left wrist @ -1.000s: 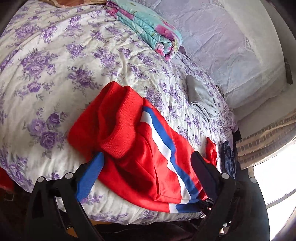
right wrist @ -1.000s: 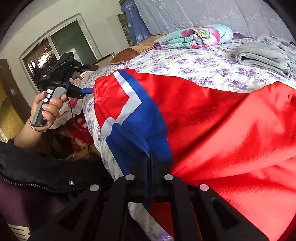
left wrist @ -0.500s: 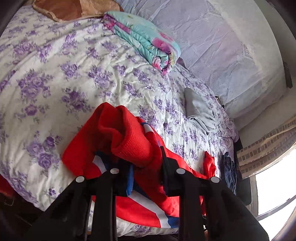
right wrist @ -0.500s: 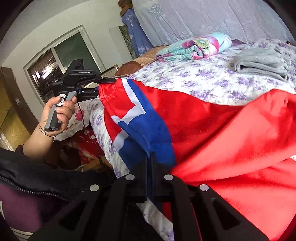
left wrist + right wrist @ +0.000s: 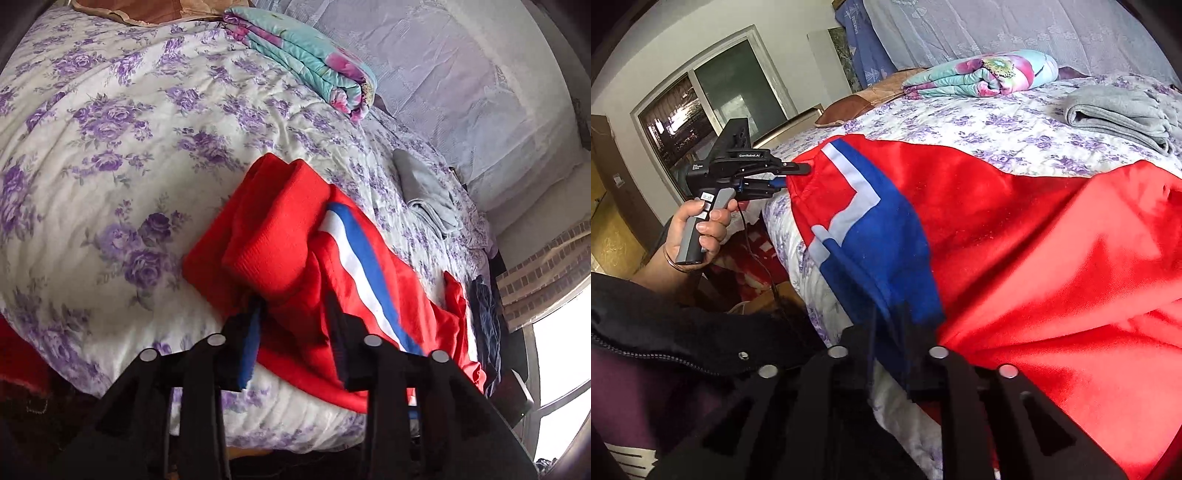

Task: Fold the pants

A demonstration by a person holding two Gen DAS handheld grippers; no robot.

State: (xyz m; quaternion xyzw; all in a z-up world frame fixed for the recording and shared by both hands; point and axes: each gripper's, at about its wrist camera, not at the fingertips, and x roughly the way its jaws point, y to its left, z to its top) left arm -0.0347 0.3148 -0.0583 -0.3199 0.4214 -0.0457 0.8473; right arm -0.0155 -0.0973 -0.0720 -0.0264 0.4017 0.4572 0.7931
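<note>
Pants [image 5: 354, 273], one pair of fleecy red ones (blue-white stripe), are lying across the quilted floral bed [image 5: 110, 155]. Left gripper [image 5: 295, 314] is gaping partway around a ribbed cuff; right gripper [image 5: 886, 325] fingers are pinching blue fabric at the bed's edge.

A bed covered by a white quilt [image 5: 110, 155] printed with purple roses carries everything. Red pants [image 5: 295, 251] with a white and blue side stripe lie at its near edge. Beyond them, to the right, rests a folded grey garment [image 5: 424, 192]. At the far end lie a folded teal floral blanket [image 5: 306, 62] and a brown pillow [image 5: 147, 11].
</note>
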